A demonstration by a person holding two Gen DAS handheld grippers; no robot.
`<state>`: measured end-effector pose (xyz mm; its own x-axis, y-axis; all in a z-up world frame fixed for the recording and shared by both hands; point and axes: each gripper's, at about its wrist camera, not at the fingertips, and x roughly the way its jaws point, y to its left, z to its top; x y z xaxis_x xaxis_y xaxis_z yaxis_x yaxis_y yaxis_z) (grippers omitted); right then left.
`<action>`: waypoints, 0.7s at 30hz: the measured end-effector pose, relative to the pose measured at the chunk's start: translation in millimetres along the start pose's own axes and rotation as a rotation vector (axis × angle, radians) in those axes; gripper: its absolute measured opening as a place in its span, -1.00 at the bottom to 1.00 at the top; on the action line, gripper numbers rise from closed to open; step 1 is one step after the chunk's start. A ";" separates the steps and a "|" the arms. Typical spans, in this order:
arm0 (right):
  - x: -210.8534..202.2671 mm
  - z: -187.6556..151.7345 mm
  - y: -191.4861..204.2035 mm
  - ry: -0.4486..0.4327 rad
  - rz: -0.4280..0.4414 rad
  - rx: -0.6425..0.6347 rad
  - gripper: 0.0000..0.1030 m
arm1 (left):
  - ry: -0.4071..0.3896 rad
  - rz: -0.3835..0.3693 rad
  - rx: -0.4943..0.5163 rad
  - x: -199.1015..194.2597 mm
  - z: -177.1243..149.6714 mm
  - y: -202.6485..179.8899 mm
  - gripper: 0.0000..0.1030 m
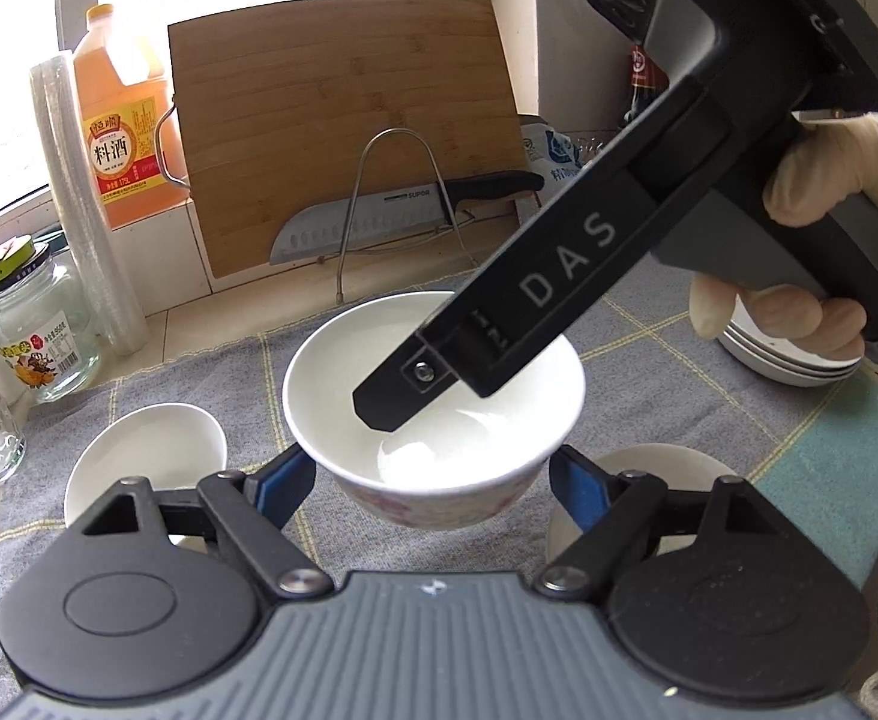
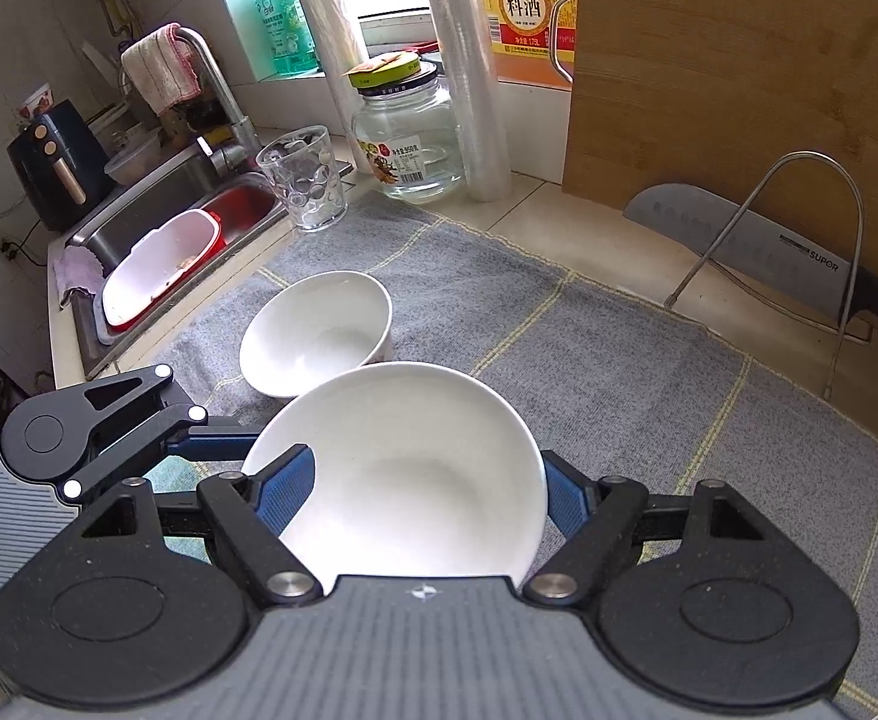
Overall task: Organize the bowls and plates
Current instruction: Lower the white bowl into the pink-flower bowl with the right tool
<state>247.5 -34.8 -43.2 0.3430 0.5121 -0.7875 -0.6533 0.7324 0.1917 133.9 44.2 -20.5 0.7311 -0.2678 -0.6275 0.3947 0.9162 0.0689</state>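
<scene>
Knife point(image 1: 372, 213) marked SUPOR, gripper point(image 1: 378, 414) (right) marked DAS

Black-and-grey left gripper point(image 1: 432, 474), blue pads, "DAS" lettering on right gripper point(image 2: 426, 495), pale glove point(image 1: 799, 192).

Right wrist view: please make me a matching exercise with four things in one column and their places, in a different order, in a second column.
Things:
1. white plate
2. knife
3. dishcloth
4. small white bowl

Places:
a. draped over the faucet
b. between the right tongs
c. standing on the grey mat
d. through the wire rack

Pairs: 1-b, 2-d, 3-a, 4-c
</scene>
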 end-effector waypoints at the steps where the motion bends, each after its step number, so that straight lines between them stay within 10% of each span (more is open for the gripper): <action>1: -3.0 -2.2 1.2 -0.002 -0.002 0.002 0.63 | -0.001 -0.005 0.002 -2.3 -0.1 -2.0 0.64; 21: -42.9 -48.0 17.1 -0.031 -0.049 0.049 0.63 | -0.006 -0.081 0.058 -31.8 -11.2 -37.1 0.64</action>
<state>189.2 -65.9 -34.2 0.3946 0.4882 -0.7784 -0.6020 0.7774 0.1823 89.8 22.1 -11.7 0.6991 -0.3419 -0.6280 0.4835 0.8731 0.0630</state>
